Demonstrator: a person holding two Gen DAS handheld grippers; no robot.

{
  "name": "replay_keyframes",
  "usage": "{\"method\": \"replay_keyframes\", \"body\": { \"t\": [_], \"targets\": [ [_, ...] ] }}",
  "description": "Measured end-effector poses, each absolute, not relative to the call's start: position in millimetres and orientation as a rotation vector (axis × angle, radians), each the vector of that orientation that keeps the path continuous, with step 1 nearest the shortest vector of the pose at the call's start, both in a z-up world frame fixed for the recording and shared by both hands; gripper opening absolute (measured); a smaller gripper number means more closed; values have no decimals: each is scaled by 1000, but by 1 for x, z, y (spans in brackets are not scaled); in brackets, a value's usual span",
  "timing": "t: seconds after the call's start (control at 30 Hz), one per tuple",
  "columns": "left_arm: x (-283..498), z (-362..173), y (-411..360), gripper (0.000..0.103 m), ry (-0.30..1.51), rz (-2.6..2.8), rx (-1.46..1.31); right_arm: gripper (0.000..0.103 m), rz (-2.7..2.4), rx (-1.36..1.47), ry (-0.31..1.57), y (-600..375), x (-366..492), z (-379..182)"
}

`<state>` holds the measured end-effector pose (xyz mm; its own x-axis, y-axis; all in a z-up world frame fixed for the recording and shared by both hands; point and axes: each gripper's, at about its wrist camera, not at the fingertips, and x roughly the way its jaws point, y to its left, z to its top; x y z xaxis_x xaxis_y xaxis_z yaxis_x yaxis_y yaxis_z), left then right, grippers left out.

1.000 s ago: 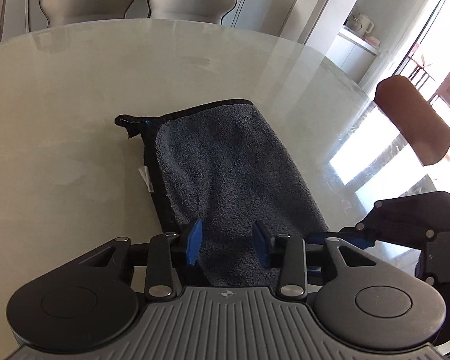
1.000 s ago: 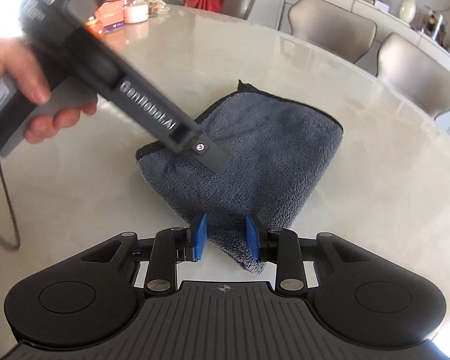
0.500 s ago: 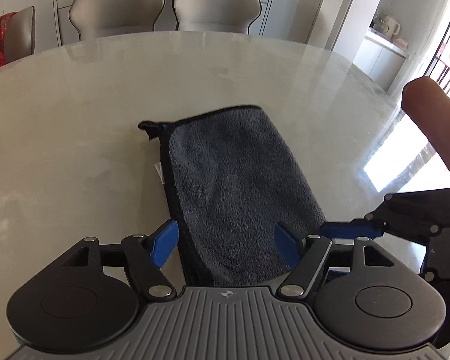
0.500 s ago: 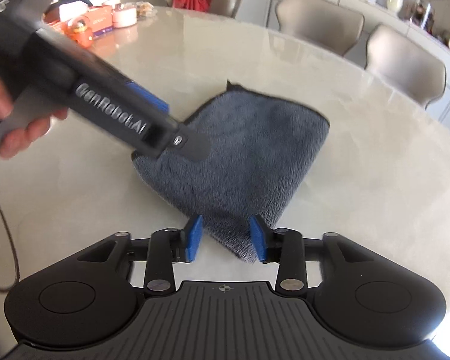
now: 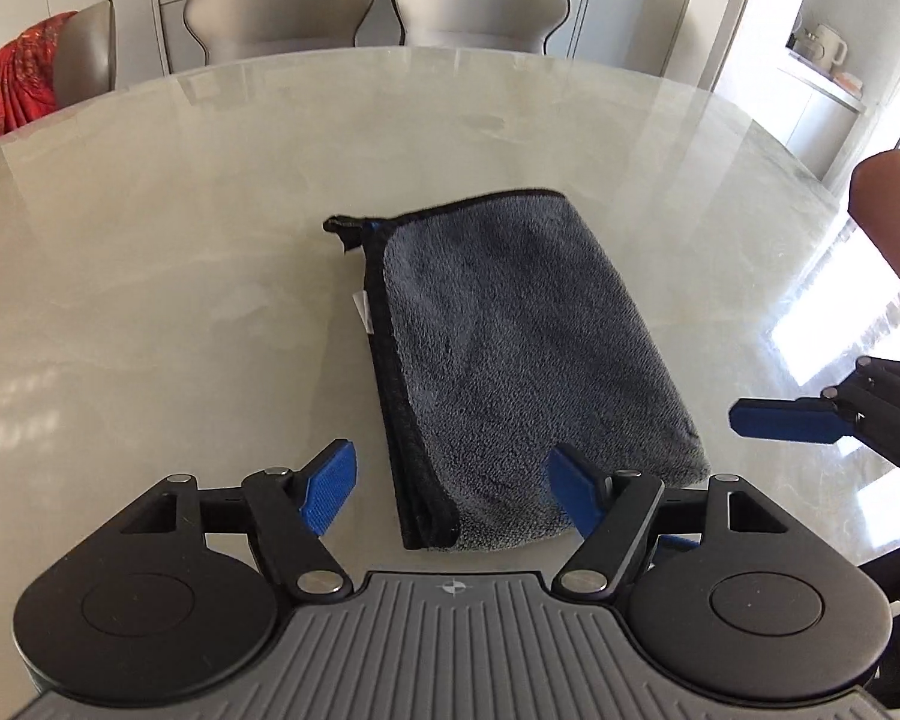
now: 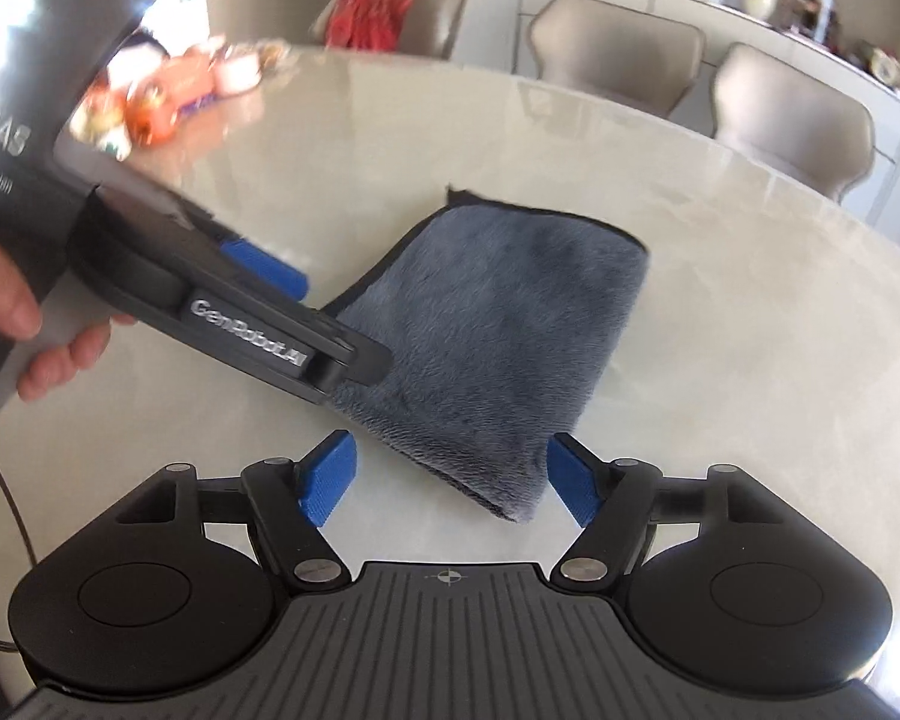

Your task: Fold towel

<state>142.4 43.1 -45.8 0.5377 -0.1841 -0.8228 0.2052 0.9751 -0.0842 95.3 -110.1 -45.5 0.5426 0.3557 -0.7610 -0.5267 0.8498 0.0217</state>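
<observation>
Both claws — left claw (image 5: pixel 450 489), right claw (image 6: pixel 453 480) — spread wide, empty; folded towel (image 5: pixel 522 354) partly hidden behind them.

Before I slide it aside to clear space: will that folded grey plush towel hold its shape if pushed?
Probably not. The folded grey plush towel looks soft and limp, so its stacked layers would likely bunch or shift. On the glossy pale marble table it might slide some, though pile could drag.

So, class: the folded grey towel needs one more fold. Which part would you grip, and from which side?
Grip the towel at its near short end, where the stacked layers end bluntly on the table. Come from the near side, angled downward. The left claw has just been opening and already straddles the black-trimmed corner. Take every layer together, probably.
</observation>
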Motion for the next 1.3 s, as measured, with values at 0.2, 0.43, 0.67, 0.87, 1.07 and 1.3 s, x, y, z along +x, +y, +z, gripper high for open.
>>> {"method": "replay_keyframes", "body": {
  "t": [0.2, 0.43, 0.67, 0.87, 1.07, 1.3],
  "targets": [
    [129, -30, 40, 81, 962, -189, 36, 74, 433, -97, 906, -131, 87, -34],
    [106, -27, 42, 86, 978, -139, 15, 83, 348, 33, 944, -146, 75, -34],
    [99, -42, 46, 86, 964, -110, -69, 83, 371, 56, 900, -144, 68, -39],
    [108, -47, 29, 86, 879, -126, 17, 84, 316, 16, 884, -155, 66, -36],
    [117, -59, 25, 85, 920, -109, 18, 85, 278, 56, 900, -166, 64, -38],
    [93, -31, 33, 86, 891, -69, -12, 96, 255, 70, 902, -159, 69, -18]
  ]
}}
